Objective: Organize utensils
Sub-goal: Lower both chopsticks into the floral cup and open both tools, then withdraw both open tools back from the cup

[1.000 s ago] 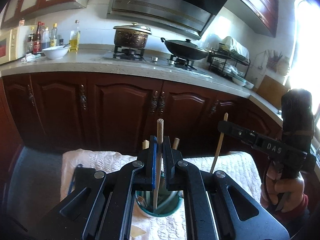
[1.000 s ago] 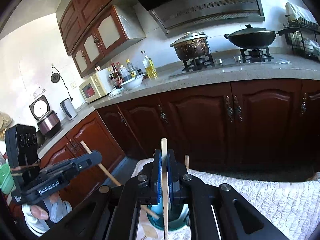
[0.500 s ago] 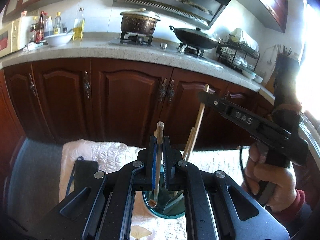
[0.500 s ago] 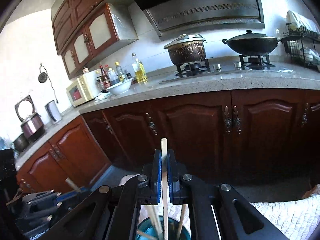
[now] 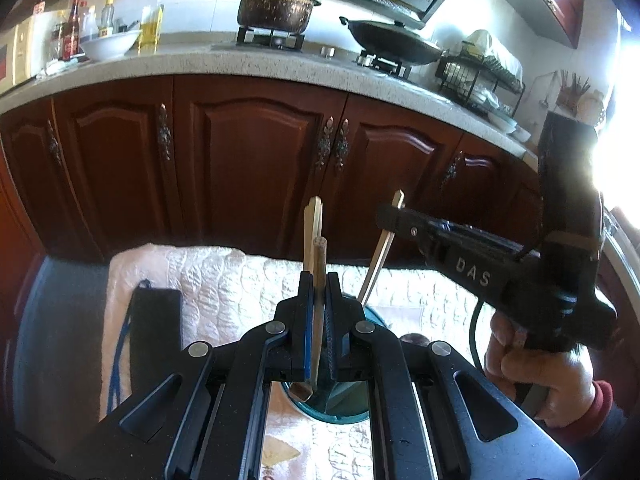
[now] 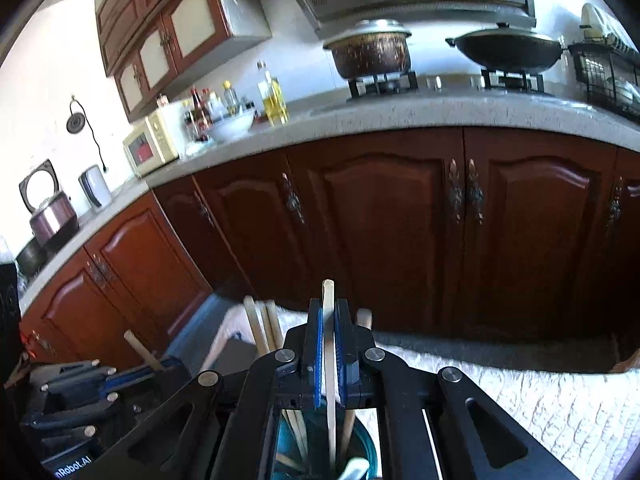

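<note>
Roughly, by size:
cloth: white, under teal cup.
teal cup: upright, sticks inside.
left gripper: above cup, pinching round chopstick.
right gripper: above cup, pinching flat chopstick.
handling: light, stiff, slippery; grip mid-shaft.

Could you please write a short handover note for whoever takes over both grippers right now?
Left gripper: shut on a round brown wooden chopstick, its lower end over the teal round cup.
Right gripper: shut on a pale flat wooden chopstick, its lower end inside the same cup.
The cup stands on the white quilted cloth and already holds several wooden sticks.
Done: both sticks picked up and brought to the cup.
Left: lower them in, open both jaws, withdraw. A black flat pouch lies on the cloth; I cannot see further loose utensils.
</note>
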Demonstrator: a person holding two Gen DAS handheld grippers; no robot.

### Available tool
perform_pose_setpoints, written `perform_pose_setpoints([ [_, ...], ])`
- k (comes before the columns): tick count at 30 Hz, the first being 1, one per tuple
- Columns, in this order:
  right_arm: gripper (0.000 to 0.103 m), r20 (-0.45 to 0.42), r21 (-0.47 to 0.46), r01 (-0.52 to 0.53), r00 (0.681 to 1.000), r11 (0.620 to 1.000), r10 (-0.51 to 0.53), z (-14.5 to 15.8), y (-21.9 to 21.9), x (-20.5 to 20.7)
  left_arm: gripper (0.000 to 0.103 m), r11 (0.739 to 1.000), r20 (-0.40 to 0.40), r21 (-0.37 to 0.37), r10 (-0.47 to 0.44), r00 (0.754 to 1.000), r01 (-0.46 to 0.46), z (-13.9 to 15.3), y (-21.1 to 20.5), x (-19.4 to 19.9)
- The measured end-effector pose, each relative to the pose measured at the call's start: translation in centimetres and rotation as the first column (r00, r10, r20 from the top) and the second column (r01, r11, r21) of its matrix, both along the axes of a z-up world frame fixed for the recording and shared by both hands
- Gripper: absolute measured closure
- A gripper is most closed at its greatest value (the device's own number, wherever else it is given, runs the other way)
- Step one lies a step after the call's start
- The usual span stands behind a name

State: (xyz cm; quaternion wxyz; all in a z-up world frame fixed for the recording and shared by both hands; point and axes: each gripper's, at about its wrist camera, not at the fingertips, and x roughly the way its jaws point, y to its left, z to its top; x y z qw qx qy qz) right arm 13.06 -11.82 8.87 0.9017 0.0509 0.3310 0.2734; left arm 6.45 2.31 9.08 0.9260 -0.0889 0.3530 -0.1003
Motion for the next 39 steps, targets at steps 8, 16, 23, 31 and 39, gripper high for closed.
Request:
perform_pose_setpoints([
  [8,0.094,-0.066,0.017,0.007,0.998,1.000,-0.006,-0.9,-1.5,-0.5,0.096,1.000,0.004,-0.007,0.012,1.000,-0.012,0.0,-0.2,-0.4],
  [16,0.069,-0.024,0.001,-0.013,1.000,1.000,0.013,-0.1,-2.6,-3.3,0.061,0.999,0.027,-0.015,0.036,0.999,-0.036,1.2,0.1,-2.4],
  [23,0.066,-0.003,0.039,-0.013,1.000,0.999,0.013,0.9,-4.0,-6.2,0.057,0.997,0.091,0.052,0.046,0.995,-0.051,2.5,-0.5,-5.5],
  [31,0.061,0.044,-0.045,0.051,0.998,0.998,-0.049,-0.3,-4.0,-10.5,0.055,0.993,0.103,0.088,0.071,0.992,-0.080,1.7,-2.2,-7.9],
  [39,0.060,0.069,-0.079,0.108,0.992,0.991,-0.102,-0.7,-4.5,-13.1,0.055,0.984,0.117,0.131,0.102,0.988,-0.117,0.4,-3.7,-9.8],
])
